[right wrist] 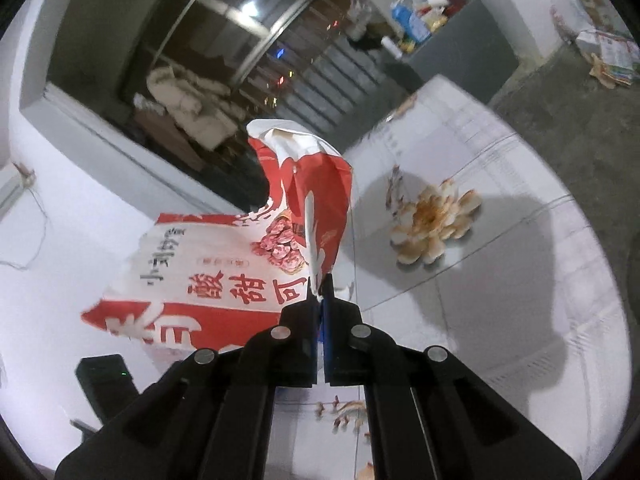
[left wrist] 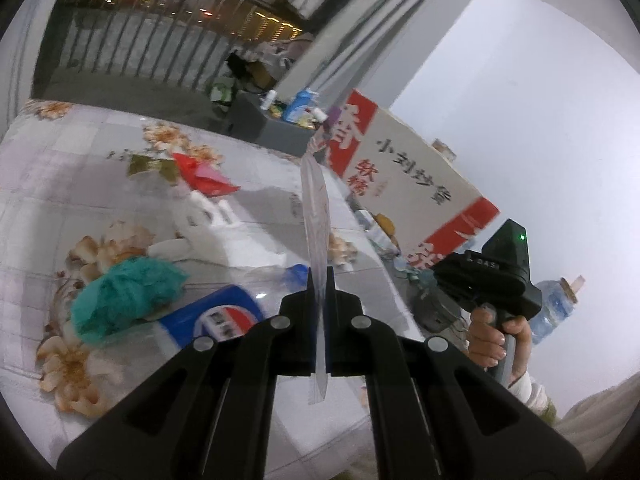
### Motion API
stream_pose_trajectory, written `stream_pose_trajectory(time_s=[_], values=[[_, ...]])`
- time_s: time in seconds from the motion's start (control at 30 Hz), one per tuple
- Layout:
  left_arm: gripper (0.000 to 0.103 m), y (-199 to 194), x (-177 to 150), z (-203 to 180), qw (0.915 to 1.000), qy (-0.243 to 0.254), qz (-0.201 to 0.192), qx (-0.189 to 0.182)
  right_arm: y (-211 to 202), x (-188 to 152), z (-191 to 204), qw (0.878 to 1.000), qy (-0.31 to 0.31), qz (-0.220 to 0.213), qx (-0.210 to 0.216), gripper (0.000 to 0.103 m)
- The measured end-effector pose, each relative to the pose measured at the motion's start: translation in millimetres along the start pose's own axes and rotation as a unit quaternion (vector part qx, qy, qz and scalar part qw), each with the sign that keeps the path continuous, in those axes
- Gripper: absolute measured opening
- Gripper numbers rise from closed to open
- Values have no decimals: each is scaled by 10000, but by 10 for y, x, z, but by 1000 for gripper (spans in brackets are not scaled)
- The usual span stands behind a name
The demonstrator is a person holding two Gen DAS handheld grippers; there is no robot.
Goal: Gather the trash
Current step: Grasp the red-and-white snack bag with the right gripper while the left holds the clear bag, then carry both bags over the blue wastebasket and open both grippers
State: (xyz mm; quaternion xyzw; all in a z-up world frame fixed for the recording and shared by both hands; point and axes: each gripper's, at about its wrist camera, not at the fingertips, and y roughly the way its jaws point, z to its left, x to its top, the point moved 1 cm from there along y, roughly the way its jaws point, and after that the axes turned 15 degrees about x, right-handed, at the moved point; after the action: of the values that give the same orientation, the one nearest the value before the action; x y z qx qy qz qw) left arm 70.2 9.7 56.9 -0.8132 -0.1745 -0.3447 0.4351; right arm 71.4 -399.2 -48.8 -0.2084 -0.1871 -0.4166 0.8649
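Left wrist view: the left gripper (left wrist: 319,320) is pressed together on the thin edge of the red-and-white paper bag (left wrist: 404,184). The edge runs as a pale, narrow blade straight up and away from the jaws, so its long axis lies along the gripper's own pointing line. The bag's broad printed face stands to the right of that edge, over the side of the table (left wrist: 48,184). The table carries a glossy floral cloth. Loose trash lies on it to the left of the jaws: a fuzzy teal clump (left wrist: 124,300), a clear plastic bottle (left wrist: 224,312) with a blue label lying on its side, a crumpled red wrapper (left wrist: 204,176) and some white scraps (left wrist: 208,216). All are nearer this gripper than the other. The person's hand (left wrist: 498,336) holding the right gripper's handle shows at the right, beside the bag.

Right wrist view: the right gripper (right wrist: 320,308) is closed, pinching another part of the bag's rim (right wrist: 316,236), which rises ahead of the jaws as a creased, stiff paper fold. The bag body spreads to the left, against the white wall. The mouth is judged to be held between both grippers; its opening faces neither camera clearly.
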Motion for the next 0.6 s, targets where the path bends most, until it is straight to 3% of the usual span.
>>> stream_pose_trajectory(time_s=[0.1,0.2,0.33,0.47,0.6], values=[[1,89,41,-234,9995,187,119,-210,-381,-7,-49,9991,176,-395,0,2],[1,288,100,-557,9972,416,358,-517,-835,-46,-125,9949,323,-912,-272,2],[1,658,163,-1161,9885,880,699,-1014,-1544,-58,-179,9794,341,-1650,-1110,2],[1,1029,133,-1840,9742,1383,1036,-1452,-2351,-147,-180,9397,126,-2295,-2532,2],[1,1508,-5,-2543,9553,1702,1598,-1816,-2774,-286,-503,8993,504,-2244,-3720,2]])
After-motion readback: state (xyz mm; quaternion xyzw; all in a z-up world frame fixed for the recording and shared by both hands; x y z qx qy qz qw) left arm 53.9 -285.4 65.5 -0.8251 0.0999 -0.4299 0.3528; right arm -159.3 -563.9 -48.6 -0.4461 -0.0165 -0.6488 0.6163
